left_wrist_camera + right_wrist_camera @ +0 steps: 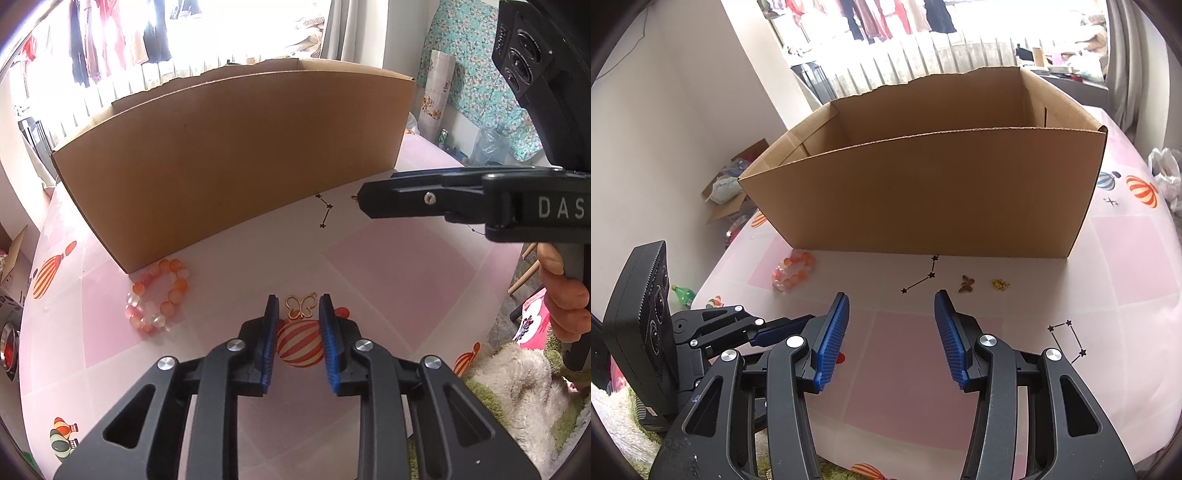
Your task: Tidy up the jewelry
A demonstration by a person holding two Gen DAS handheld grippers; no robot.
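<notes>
1. At the left of the table (388, 266), a beaded bracelet (157, 297) of orange and clear beads lies in a loop just beside the near corner of an open cardboard box (229, 162); it looks light, limp between beads and likely to roll, so pinching across one side of the loop seems safest.
2. At centre, the left gripper (298, 310) points down at a gold butterfly charm (301, 306) lying flat on the pink cloth. Its blue pads stand slightly apart on either side of the charm, which sits between the tips unclamped.
3. The charm appears thin, stiff, smooth and very light, so it may slip or skid; its wing edges offer the best hold.
4. To the right, the right gripper (892, 306) hovers with its jaws wide apart and empty.
5. Further right, a darker butterfly charm (966, 283) and a small yellow piece (1000, 284) lie near the box's front wall.
</notes>
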